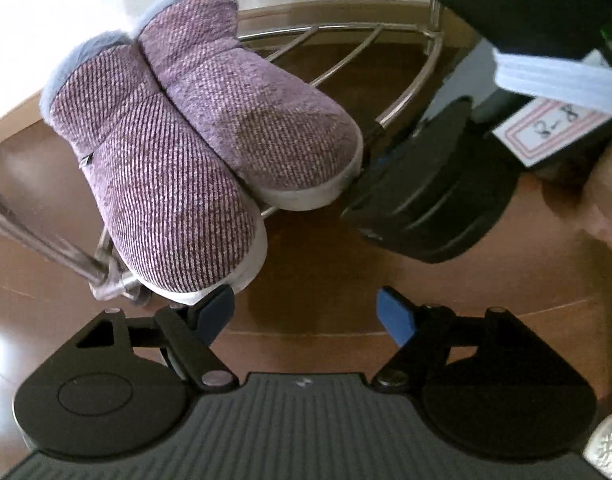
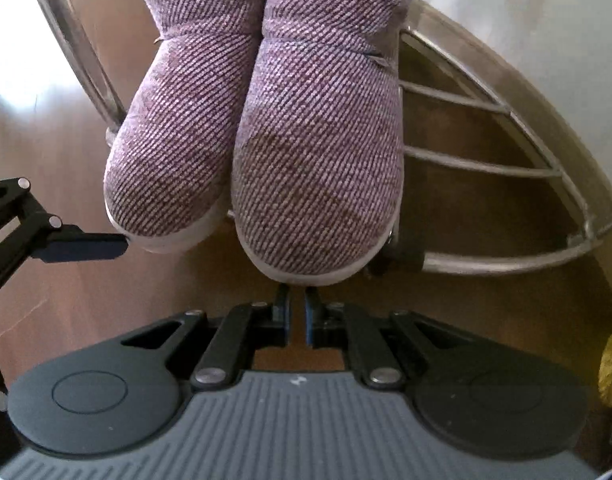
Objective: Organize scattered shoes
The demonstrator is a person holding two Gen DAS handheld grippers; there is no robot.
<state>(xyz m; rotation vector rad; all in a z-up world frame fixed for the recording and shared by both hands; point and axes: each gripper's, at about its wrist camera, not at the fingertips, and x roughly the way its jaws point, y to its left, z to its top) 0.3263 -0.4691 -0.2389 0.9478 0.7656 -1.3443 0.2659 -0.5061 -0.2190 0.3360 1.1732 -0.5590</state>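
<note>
A chrome wire shoe rack [image 2: 486,160] on the brown wooden floor [image 2: 46,280] carries two purple knitted slippers [image 2: 318,152] side by side, touching, toes overhanging its front rail toward the cameras. The left gripper [image 1: 306,316] stands apart, empty; the right gripper [image 2: 297,312] is pressed together, empty.

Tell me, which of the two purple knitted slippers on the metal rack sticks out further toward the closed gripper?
In the right wrist view, the right-hand purple knitted slipper: its toe overhangs the metal rack nearest the right gripper. The other slipper sits further back.
</note>
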